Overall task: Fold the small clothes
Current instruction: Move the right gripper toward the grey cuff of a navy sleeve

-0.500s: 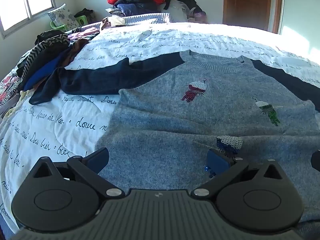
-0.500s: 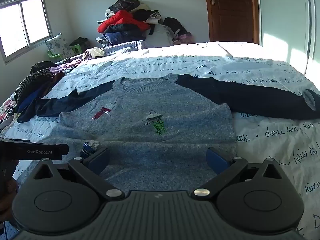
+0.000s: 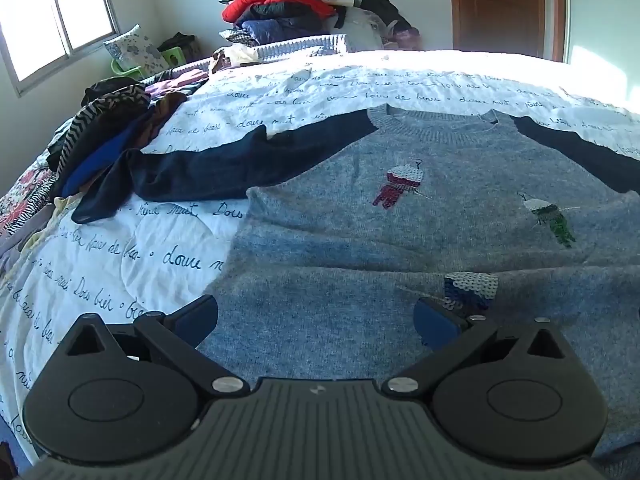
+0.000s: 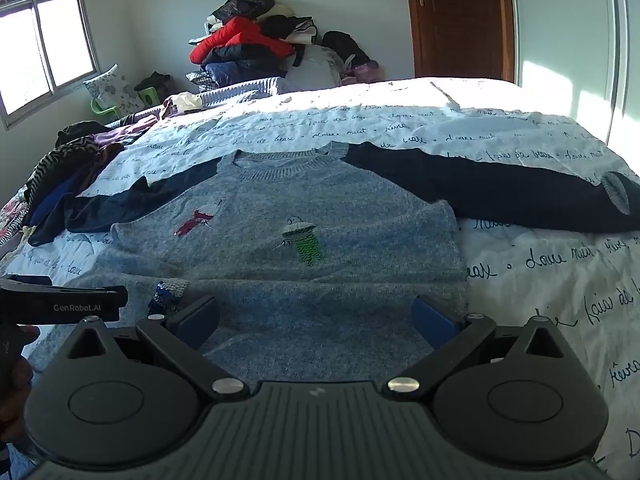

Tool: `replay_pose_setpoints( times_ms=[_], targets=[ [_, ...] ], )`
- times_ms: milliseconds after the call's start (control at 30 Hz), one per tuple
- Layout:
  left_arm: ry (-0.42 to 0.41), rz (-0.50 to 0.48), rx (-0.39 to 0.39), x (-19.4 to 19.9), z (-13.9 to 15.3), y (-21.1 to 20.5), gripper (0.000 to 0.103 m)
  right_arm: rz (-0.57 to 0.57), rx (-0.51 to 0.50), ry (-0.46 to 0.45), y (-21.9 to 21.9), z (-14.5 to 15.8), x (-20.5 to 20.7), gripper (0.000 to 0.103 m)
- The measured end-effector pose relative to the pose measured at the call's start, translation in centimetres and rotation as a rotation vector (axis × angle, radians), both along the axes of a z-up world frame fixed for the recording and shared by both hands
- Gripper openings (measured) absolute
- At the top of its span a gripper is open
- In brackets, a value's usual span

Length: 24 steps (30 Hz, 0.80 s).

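The grey knitted sweater with dark blue sleeves (image 4: 280, 216) lies flat on the bed (image 4: 520, 280), not folded yet. The left gripper (image 3: 316, 320) and right gripper (image 4: 316, 320) are both wide and hold nothing. Next I think they should grab its bottom edge

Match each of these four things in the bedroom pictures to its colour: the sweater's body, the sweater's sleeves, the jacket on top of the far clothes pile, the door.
Column one:
1. sweater's body
2. sweater's sleeves
3. jacket on the far clothes pile
4. door

Column two:
A. red
B. brown
C. grey
D. dark navy

Pairs: 1-C, 2-D, 3-A, 4-B.
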<state>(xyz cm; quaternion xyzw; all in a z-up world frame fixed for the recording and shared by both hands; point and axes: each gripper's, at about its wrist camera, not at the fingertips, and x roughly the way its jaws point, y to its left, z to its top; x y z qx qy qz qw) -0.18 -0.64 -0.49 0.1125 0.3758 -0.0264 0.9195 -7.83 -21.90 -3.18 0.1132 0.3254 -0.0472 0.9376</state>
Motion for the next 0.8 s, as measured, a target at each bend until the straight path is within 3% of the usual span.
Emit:
replay_pose_setpoints(
  times_ms=[300, 533, 800],
  targets=[
    [0.030, -0.007, -0.064, 0.18, -0.24, 0.29, 0.103, -0.013, 0.044, 0.000, -1.07, 0.10, -0.52, 0.103],
    [-0.021, 0.016, -0.035, 0.09, 0.34, -0.17, 0.103, -0.014, 0.040, -0.006, -0.88, -0.02, -0.32, 0.103],
    [0.025, 0.012, -0.058, 0.80, 0.40, -0.49, 0.103, -0.004, -0.005, -0.040, -0.93, -0.01, -0.46, 0.103]
  ],
)
